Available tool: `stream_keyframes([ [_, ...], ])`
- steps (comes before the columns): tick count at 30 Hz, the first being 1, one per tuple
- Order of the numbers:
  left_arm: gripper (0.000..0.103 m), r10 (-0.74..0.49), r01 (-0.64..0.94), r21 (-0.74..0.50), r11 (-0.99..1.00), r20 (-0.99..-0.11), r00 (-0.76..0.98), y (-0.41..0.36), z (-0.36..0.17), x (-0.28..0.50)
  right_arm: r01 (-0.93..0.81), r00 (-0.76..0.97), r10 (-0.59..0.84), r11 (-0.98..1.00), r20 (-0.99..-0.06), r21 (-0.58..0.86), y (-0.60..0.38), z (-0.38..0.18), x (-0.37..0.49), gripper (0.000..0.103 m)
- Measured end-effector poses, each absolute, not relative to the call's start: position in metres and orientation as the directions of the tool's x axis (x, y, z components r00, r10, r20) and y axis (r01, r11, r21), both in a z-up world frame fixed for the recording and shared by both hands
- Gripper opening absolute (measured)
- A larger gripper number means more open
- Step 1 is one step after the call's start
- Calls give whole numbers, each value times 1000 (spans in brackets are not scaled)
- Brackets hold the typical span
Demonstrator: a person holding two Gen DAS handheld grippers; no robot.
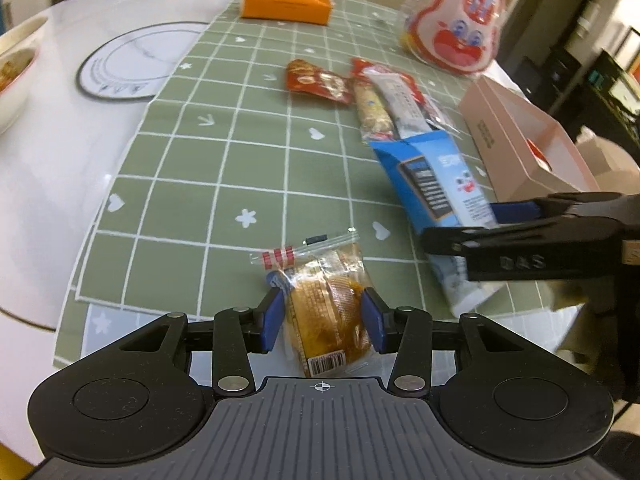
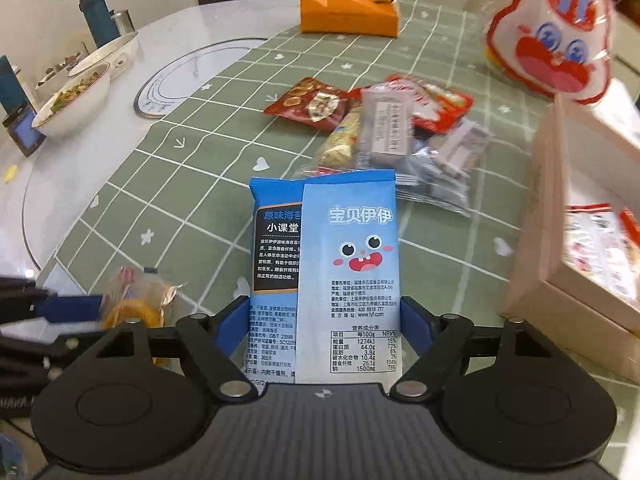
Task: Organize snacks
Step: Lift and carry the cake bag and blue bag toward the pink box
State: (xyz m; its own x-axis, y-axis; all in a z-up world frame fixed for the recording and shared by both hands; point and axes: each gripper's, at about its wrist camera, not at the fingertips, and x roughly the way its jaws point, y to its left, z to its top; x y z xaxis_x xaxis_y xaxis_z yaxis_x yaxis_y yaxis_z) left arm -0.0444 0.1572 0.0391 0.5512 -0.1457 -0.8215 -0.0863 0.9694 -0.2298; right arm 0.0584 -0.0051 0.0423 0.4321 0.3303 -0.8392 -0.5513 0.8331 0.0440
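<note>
We hold the left gripper (image 1: 325, 312) low over the near edge of the table (image 1: 60, 184), and its blue pads (image 1: 273, 314) press on both sides of a small clear-wrapped cake (image 1: 326, 312), so it grips this snack. The cake lies on the green checked mat (image 1: 200, 152), close to the mat's near border.

To the right of it we hold the right gripper (image 2: 324, 320). The blue seaweed packet (image 2: 348, 264) lies between its blue pads (image 2: 230, 324), with the pads at its two long sides. The pads seem to stand just beside the packet, not pressing it, so we read this gripper as open around the packet. No earlier view lets us say more. The packet lies flat on the mat, with its printed back upward, and it points away from us toward the middle of the table.

Behind the packet, near the middle of the mat, there is a loose pile of snacks (image 2: 384, 128): a red bag, a long cereal bar, a grey wrapper and some clear ones, touching each other. At the right edge of the table stands an open pink box (image 2: 560, 216) with some printed packs inside. Beyond it, at the far right, is a white and red rabbit-shaped bag (image 2: 552, 36). An orange box (image 2: 350, 10) rests at the far border of the mat. On the left side of the table we see a round plate set into the top (image 1: 138, 60) and bowls with food (image 2: 76, 96).
</note>
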Motion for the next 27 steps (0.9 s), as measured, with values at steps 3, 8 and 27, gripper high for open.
stream_keyframes([
  [3, 51, -154, -51, -216, 975, -824, 546, 151, 39, -40, -536, 443, 313, 843, -840, 32, -22, 46, 39, 79],
  [8, 58, -172, 7, -199, 980, -827, 535, 140, 36, -30, -474, 407, 263, 880, -875, 44, -47, 31, 16, 80],
  [27, 61, -239, 119, -208, 971, -824, 513, 134, 29, -27, -356, 503, 205, 934, -839, 15, -49, 12, -6, 103],
])
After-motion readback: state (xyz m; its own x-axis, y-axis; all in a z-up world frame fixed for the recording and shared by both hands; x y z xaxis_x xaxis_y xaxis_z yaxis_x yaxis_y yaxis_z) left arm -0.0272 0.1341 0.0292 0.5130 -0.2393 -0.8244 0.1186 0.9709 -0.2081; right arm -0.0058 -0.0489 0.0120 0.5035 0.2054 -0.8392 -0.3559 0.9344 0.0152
